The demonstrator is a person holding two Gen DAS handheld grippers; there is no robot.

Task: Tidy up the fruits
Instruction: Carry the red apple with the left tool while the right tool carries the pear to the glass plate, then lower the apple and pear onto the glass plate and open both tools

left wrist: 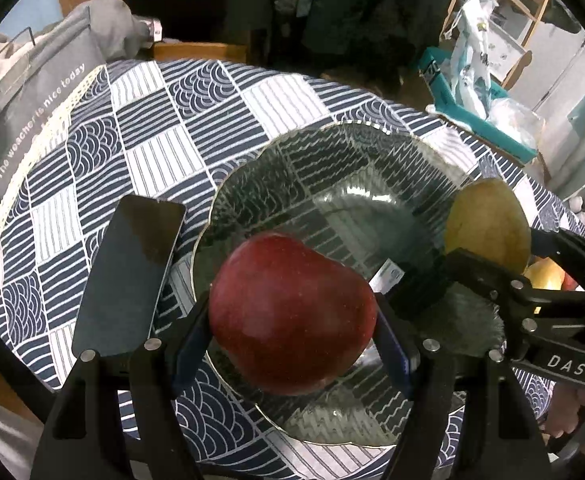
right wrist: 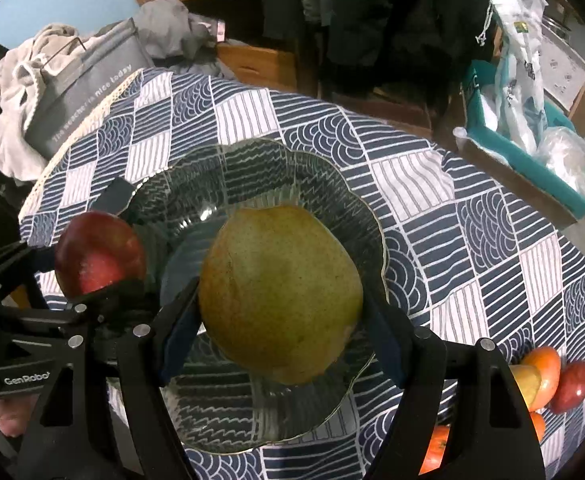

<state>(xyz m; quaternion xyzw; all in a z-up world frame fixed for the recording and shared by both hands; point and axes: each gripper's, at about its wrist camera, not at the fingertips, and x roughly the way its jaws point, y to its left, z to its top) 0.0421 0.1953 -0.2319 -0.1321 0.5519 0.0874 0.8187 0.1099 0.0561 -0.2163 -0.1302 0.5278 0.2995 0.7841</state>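
My left gripper (left wrist: 292, 320) is shut on a red apple (left wrist: 288, 312) and holds it over the near part of a clear glass plate (left wrist: 332, 168). My right gripper (right wrist: 280, 320) is shut on a green-yellow pear (right wrist: 280, 292) and holds it over the same plate (right wrist: 252, 164). Each view shows the other gripper's fruit: the pear (left wrist: 488, 224) at the right of the left wrist view, the apple (right wrist: 100, 252) at the left of the right wrist view. The plate has no fruit lying in it.
A dark phone (left wrist: 132, 276) lies left of the plate on the blue-and-white patterned tablecloth (left wrist: 164, 120). Several loose fruits, orange, yellow and red (right wrist: 548, 380), lie at the table's near right. A grey bag (right wrist: 88, 80) and a teal box (right wrist: 532, 152) stand beyond the table edges.
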